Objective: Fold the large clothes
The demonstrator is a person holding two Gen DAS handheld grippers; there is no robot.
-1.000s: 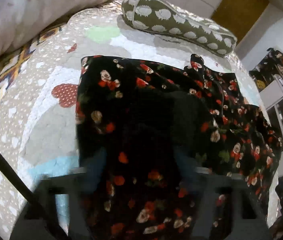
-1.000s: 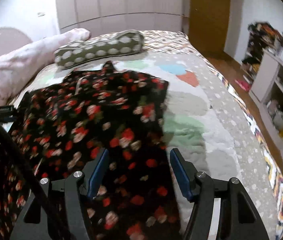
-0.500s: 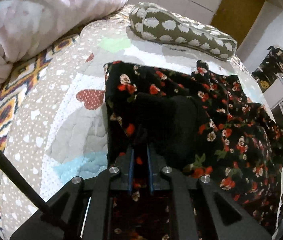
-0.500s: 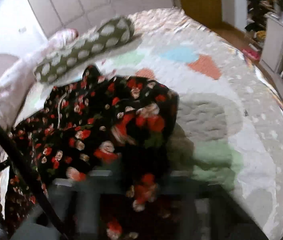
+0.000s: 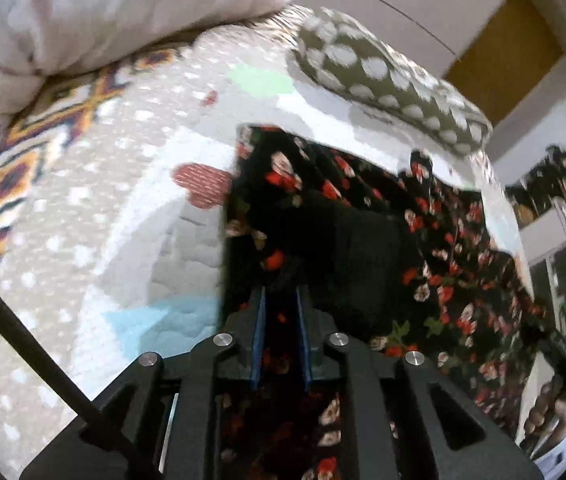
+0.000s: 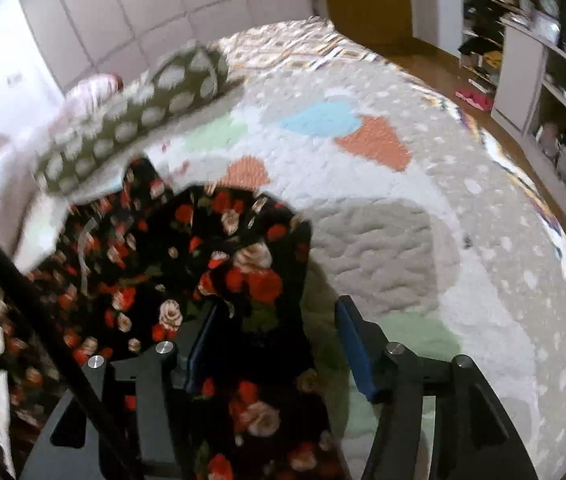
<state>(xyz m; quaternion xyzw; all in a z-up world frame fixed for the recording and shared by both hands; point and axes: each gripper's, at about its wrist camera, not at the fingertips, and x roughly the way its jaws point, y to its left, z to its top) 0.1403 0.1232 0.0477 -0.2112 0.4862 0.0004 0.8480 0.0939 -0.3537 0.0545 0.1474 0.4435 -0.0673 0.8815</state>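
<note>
A black garment with red and cream flowers (image 5: 423,240) lies spread on the quilted bed, one part folded back so the plain black inside shows. My left gripper (image 5: 280,296) has a fold of that fabric between its blue pads; the gap is narrow and the jaws are easing open. In the right wrist view the same garment (image 6: 223,264) ends in a bunched corner. My right gripper (image 6: 279,306) is opening wide over that corner. The cloth lies beside its left finger (image 6: 203,336), and the pads do not press it.
The patchwork quilt (image 6: 403,200) covers the bed. A green pillow with white spots (image 5: 383,80) lies behind the garment, a pink duvet (image 5: 103,12) at the far left. Shelves with clutter (image 6: 543,80) stand beyond the bed's right edge. A hand (image 5: 543,412) shows at the lower right.
My left gripper went from wide apart to pinched on the fabric and drew it across. My right gripper was open, blurred while moving, and now stands open again at the garment's corner.
</note>
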